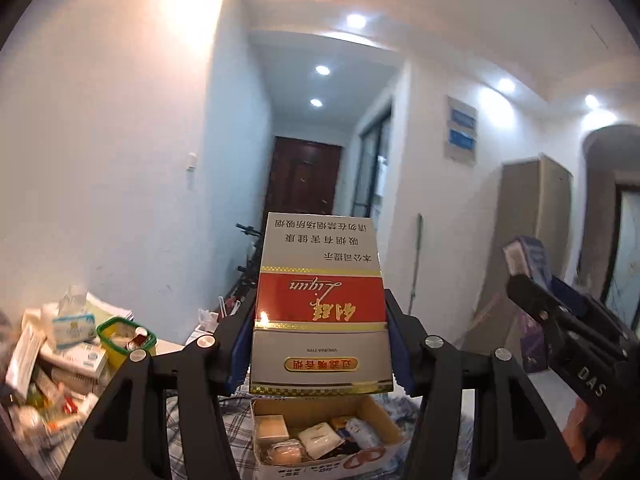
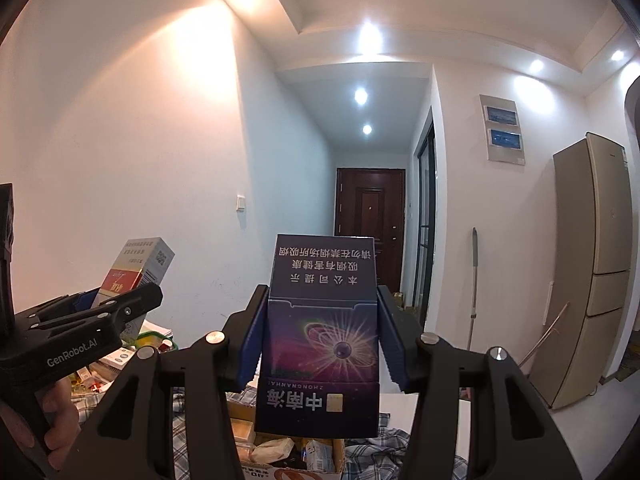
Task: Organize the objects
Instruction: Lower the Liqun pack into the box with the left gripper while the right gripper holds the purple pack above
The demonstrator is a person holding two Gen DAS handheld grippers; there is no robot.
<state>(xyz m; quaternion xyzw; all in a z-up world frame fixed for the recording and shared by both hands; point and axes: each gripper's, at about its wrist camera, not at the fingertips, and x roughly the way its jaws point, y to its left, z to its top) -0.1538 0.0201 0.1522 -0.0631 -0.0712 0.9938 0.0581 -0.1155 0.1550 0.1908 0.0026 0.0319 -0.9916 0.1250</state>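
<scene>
Left gripper [image 1: 320, 344] clamped on red-and-white rectangular cigarette pack [image 1: 320, 304], long axis upright; right gripper [image 2: 318, 340] pinching dark purple rectangular cigarette pack [image 2: 320, 332], likewise upright. At 6 o'clock below both, open brown cardboard box [image 1: 380, 412] of small packets on checked cloth [image 1: 192, 420]; left nearer.

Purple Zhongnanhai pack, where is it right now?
The purple Zhongnanhai pack is clamped upside down in the right gripper, centre of the right wrist view, raised above the open cardboard box, right of the red-and-white Liqun pack.
</scene>
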